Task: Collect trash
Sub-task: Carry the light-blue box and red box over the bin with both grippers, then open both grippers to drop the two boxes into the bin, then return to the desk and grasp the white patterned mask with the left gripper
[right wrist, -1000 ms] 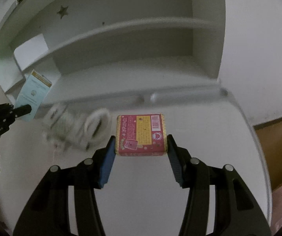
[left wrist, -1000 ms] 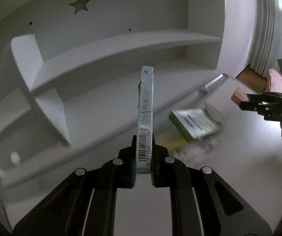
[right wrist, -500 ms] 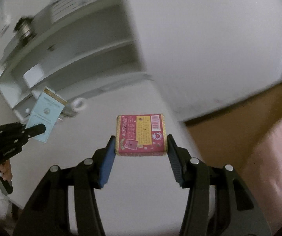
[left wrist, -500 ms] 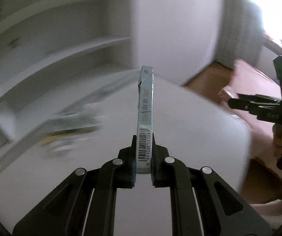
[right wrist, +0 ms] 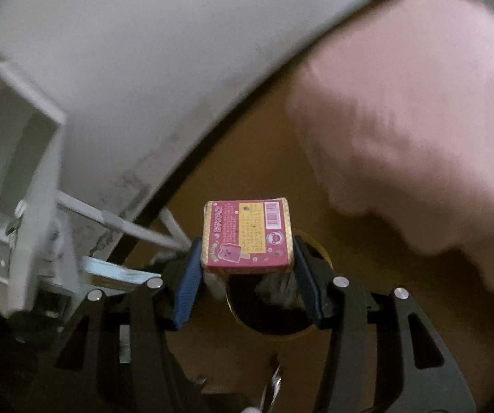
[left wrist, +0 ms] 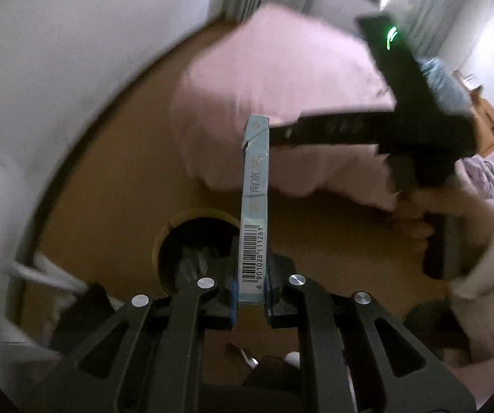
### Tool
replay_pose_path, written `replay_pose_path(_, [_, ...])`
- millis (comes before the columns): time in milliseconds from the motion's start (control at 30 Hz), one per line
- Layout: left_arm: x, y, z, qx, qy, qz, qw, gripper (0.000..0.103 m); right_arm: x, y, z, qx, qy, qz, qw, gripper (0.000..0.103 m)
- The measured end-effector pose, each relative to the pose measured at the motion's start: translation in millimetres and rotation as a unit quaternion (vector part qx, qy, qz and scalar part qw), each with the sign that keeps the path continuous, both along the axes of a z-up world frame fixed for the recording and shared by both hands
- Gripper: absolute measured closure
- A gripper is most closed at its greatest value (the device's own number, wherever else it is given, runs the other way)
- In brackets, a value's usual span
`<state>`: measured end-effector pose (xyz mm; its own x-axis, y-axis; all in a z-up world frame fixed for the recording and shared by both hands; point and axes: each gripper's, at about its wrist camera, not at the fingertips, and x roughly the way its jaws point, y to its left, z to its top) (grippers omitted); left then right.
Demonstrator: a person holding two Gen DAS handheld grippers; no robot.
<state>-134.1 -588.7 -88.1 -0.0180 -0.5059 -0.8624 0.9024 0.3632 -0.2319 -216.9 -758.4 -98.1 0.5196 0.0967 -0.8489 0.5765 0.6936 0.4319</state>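
Above the round bin [left wrist: 192, 241] on the wooden floor [left wrist: 116, 179], the left gripper [left wrist: 251, 292] pinches a pale blue cigarette pack [left wrist: 254, 206] edge-on, while the right gripper [right wrist: 247, 268] clamps a pink snack box [right wrist: 247, 235].

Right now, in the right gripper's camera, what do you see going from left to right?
White wooden frame → pink box with a bear ice-lolly picture, held between the right gripper fingers above the round brown bin → pink fuzzy bedcover.
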Motion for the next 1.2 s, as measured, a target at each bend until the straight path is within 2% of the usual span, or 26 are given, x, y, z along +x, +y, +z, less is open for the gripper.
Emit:
replay_pose_path(67, [14, -20, -51, 0.055, 0.023, 0.025, 0.9979, 0.093, -3, -8, -44, 0.056, 0.032, -0.007, 0.998, 0.052])
replay_pose_path(133, [28, -30, -90, 0.097, 0.036, 0.039, 0.9938, 0.093, -1, -6, -84, 0.113, 0.06, -0.004, 0.992, 0.052])
replay_pose_path(200, [37, -39, -113, 0.125, 0.04, 0.044, 0.9904, 0.093, 1, -2, -103, 0.149, 0.069, 0.004, 0.986, 0.052])
replay_pose_path(367, [51, -49, -135, 0.138, 0.061, 0.053, 0.9871, 0.093, 7, -2, -109, 0.154, 0.071, 0.007, 0.986, 0.052])
replay_pose_path(467, [53, -54, -131, 0.129, 0.053, 0.064, 0.9881, 0.091, 6, -3, -114, 0.165, 0.068, 0.002, 0.984, 0.052])
replay_pose_path(500, [54, -52, -129, 0.129, 0.048, 0.073, 0.9879, 0.076, 6, -3, -114, 0.172, 0.067, -0.003, 0.983, 0.046])
replay_pose_path(533, [53, -49, -125, 0.125, 0.049, 0.077, 0.9879, 0.059, 5, -4, -113, 0.176, 0.062, -0.007, 0.982, 0.026])
replay_pose_path(567, [52, -39, -122, 0.121, 0.046, 0.08, 0.9884, 0.02, 3, -9, -107, 0.17, 0.055, -0.01, 0.984, 0.017])
replay_pose_path(600, [49, -37, -119, 0.111, 0.035, 0.081, 0.99, 0.01, 6, -8, -102, 0.161, 0.051, -0.014, 0.986, 0.012])
replay_pose_path(700, [36, -39, -103, 0.087, 0.014, 0.057, 0.9945, 0.01, 0, -21, -81, 0.122, 0.039, -0.047, 0.991, 0.012])
replay_pose_path(733, [32, -40, -96, 0.077, 0.011, 0.049, 0.9958, 0.01, -5, -27, -68, 0.093, 0.038, -0.067, 0.993, 0.012])
replay_pose_path(800, [18, -38, -67, 0.034, -0.017, 0.034, 0.9987, 0.01, -16, -36, -36, 0.006, 0.04, -0.102, 0.994, 0.012])
replay_pose_path(833, [9, -36, -42, -0.001, -0.037, 0.024, 0.999, 0.01, -23, -37, -18, -0.048, 0.034, -0.118, 0.991, 0.01])
replay_pose_path(867, [4, -33, -25, -0.022, -0.049, 0.017, 0.9984, 0.01, -34, -35, 13, -0.144, 0.017, -0.141, 0.979, 0.008])
replay_pose_path(933, [-9, -20, 22, -0.078, -0.084, 0.004, 0.9934, 0.009, -46, -24, 50, -0.246, -0.015, -0.156, 0.957, 0.006])
replay_pose_path(967, [-14, -5, 56, -0.114, -0.117, 0.004, 0.9866, 0.007, -51, -13, 73, -0.291, -0.049, -0.15, 0.943, 0.006])
replay_pose_path(1067, [-9, 41, 118, -0.165, -0.185, 0.036, 0.9682, 0.007, -51, 7, 102, -0.316, -0.093, -0.138, 0.934, 0.006])
replay_pose_path(1200, [26, 121, 163, -0.192, -0.218, 0.117, 0.9497, 0.007, -23, 40, 111, -0.283, -0.119, -0.087, 0.948, 0.006])
